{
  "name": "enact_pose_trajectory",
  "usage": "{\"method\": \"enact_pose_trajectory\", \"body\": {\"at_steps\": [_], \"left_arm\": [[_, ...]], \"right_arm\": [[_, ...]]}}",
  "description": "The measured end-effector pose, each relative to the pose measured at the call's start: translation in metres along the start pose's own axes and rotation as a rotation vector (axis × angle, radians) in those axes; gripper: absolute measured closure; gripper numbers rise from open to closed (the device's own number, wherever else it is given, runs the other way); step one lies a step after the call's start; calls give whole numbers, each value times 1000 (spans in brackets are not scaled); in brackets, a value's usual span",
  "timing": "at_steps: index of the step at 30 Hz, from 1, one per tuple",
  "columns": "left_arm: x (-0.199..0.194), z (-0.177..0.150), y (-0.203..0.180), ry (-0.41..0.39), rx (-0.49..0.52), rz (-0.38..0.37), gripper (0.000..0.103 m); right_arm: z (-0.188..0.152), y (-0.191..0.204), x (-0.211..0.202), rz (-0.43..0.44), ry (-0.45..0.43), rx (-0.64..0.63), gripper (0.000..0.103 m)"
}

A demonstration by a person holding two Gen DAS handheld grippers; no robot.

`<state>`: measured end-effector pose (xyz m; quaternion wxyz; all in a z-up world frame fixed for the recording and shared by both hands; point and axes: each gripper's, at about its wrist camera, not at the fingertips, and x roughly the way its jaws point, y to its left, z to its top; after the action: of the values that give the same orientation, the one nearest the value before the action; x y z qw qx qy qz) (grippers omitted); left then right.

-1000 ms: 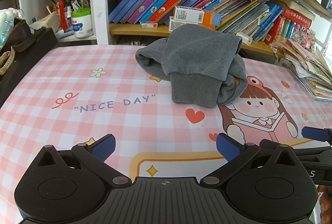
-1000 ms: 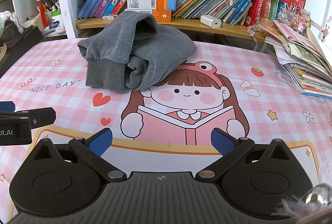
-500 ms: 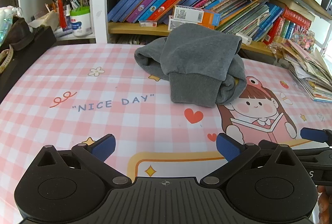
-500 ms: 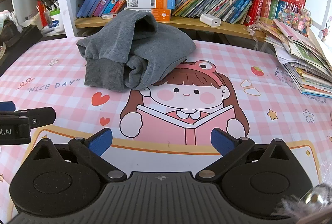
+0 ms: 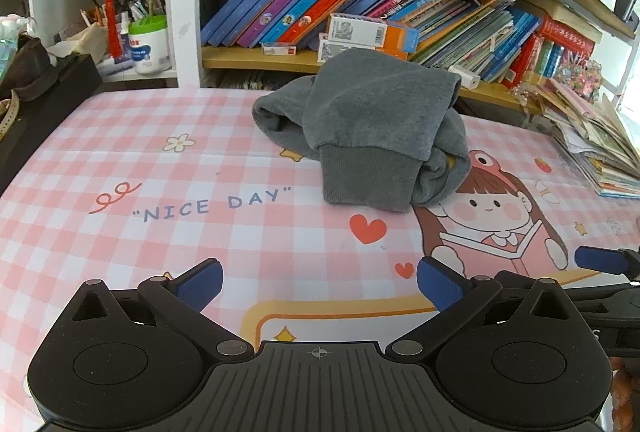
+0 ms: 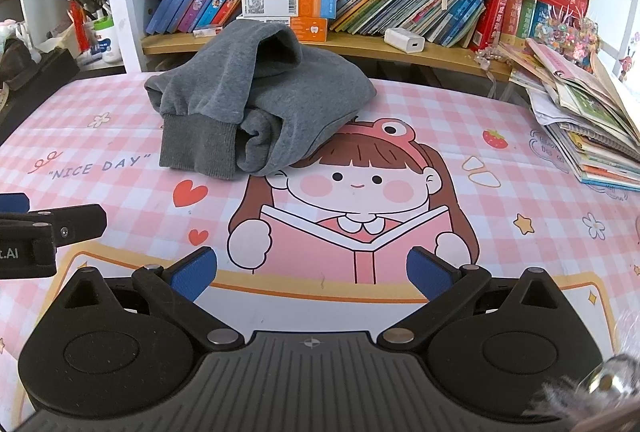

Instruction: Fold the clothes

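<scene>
Hovering low over the pink checked tablecloth, we have both tools empty: the left gripper has its blue pads spread wide with nothing between them, and the right gripper is equally spread and bare. The grey sweatshirt sits well ahead of both, near the far edge of the table just in front of the bookshelf, as a compact bundle with a ribbed hem hanging toward us and a rolled layer beside it. We judge the fold nearly or fully done, though the bundle looks lumpy and taller at the back, so we cannot tell how stable it is. Risks from here: any further pinch on the ribbed hem alone could drag the top layer off and unroll the bundle; a push from the front could shove it against the shelf edge and the orange-and-white boxes behind it. The stack of booklets on the right lies close enough for a wide right sweep to clip it.
</scene>
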<state>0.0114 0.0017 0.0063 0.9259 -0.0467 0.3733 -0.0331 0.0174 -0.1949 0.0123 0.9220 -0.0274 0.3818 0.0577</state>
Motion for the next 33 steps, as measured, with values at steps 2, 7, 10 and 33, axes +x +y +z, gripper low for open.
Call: {"method": "enact_pose_trajectory", "body": {"at_steps": [2, 7, 10, 33], "left_arm": [[0, 0, 0, -2, -2, -10, 0], [2, 1, 1, 1, -5, -10, 0], [4, 2, 1, 1, -2, -11, 0], [18, 4, 2, 54, 0, -38, 0]], "right_arm": [[0, 0, 1, -1, 1, 1, 1], [1, 0, 3, 1, 4, -5, 1], [1, 1, 4, 1, 7, -7, 1], [3, 1, 17, 2, 32, -18, 1]]}}
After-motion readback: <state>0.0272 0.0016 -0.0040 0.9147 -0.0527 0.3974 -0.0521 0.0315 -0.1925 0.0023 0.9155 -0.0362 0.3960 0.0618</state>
